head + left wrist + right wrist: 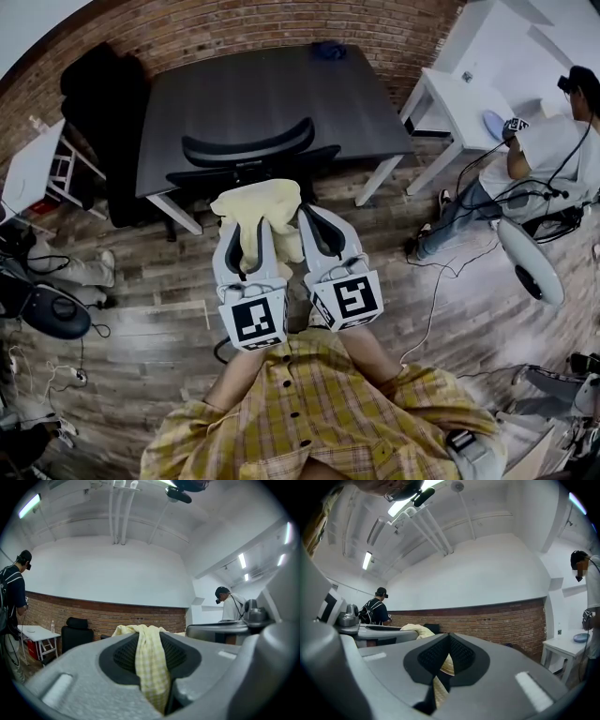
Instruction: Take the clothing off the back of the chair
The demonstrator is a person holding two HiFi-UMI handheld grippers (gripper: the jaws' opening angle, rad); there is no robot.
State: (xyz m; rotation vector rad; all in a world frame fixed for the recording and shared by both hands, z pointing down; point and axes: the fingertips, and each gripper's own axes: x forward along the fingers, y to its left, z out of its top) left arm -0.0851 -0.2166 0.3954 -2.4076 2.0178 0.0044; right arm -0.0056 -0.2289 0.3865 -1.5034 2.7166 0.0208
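A pale yellow checked garment (255, 208) hangs bunched between my two grippers, just on the near side of the black office chair's curved backrest (248, 145). My left gripper (246, 225) is shut on a fold of it. In the left gripper view the cloth (151, 665) runs down between the dark pads (123, 656). My right gripper (317, 220) is beside it, shut on another fold, and a strip of cloth (439, 682) shows between its pads (461, 654). Both grippers point level. I cannot tell whether the garment still touches the chair.
A dark desk (272, 89) stands behind the chair against a brick wall. Black furniture (103, 103) and a white table (33, 164) are at the left. At the right a person (544, 159) sits by another white table (459, 103). Cables lie on the wooden floor.
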